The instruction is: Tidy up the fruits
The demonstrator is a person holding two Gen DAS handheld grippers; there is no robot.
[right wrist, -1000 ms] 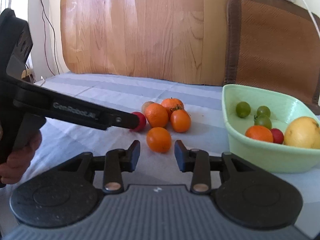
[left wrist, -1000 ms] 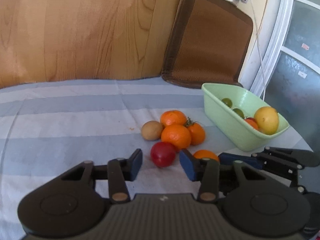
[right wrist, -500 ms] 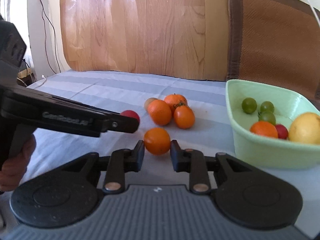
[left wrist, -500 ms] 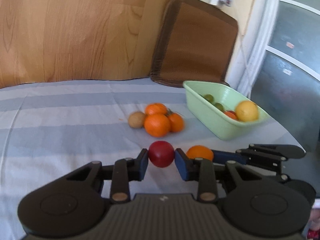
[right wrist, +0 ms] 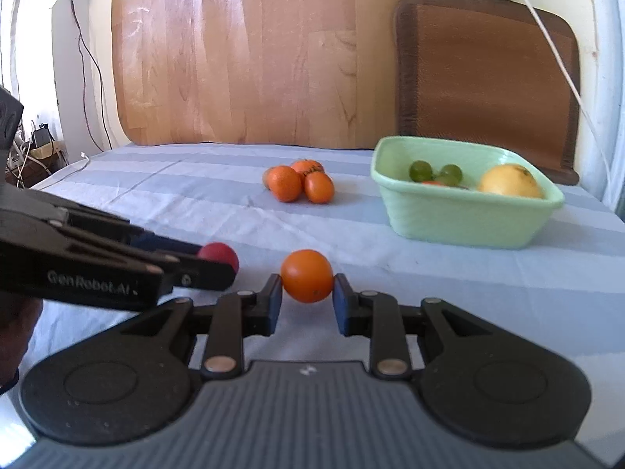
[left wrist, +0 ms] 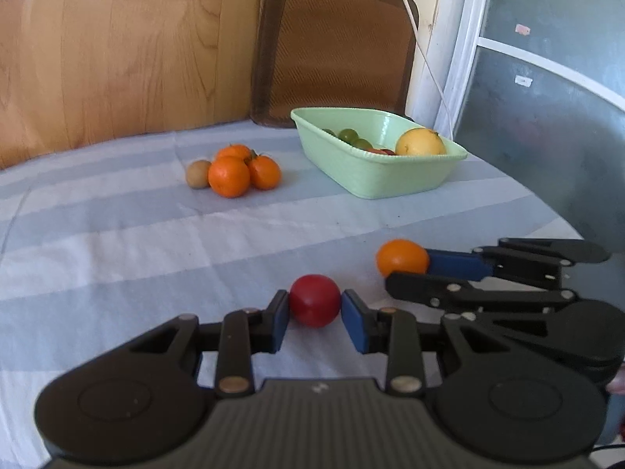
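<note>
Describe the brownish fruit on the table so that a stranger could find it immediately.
Start at the green tub on the striped cloth, then look left to the small cluster of orange fruits. The brownish fruit sits at the cluster's left edge, touching it. It is the only dull tan one; its neighbours are bright orange.

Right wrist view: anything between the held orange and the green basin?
Nothing: only bare striped cloth lies between the orange fruit in the right gripper and the green basin. The left wrist view agrees.
</note>
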